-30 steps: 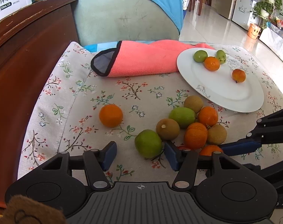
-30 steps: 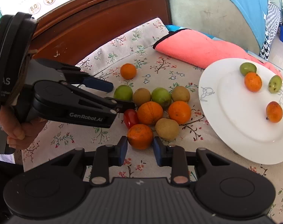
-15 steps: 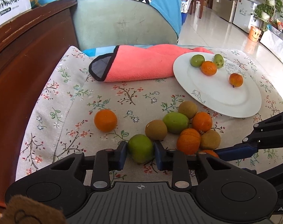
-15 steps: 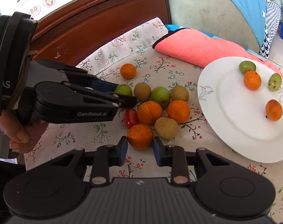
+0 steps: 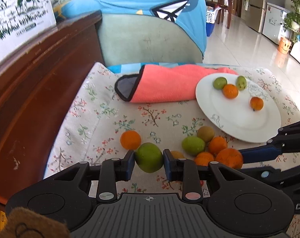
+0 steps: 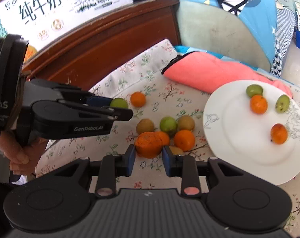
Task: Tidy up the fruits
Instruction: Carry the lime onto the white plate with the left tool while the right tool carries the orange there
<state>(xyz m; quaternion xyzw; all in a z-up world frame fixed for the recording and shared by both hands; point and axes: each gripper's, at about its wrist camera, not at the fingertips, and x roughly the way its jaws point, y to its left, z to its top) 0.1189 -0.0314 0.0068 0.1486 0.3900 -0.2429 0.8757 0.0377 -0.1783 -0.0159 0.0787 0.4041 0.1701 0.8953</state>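
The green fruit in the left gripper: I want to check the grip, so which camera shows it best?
The left wrist view: the green fruit fills the gap between the left gripper's blue pads, both pressing its sides. The right wrist view shows only a sliver of it beyond that gripper's side-on fingers.

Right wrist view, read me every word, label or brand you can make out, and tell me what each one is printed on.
"纯牛奶": large dark characters on the white milk carton behind the wooden headboard.
"GenRobot.AI": white lettering on the side of the left hand-held gripper.
"AS": the end of a cut-off word on that gripper's black body.
The carton's two smaller characters at upper left, its round seals and fine print are too blurred to read.
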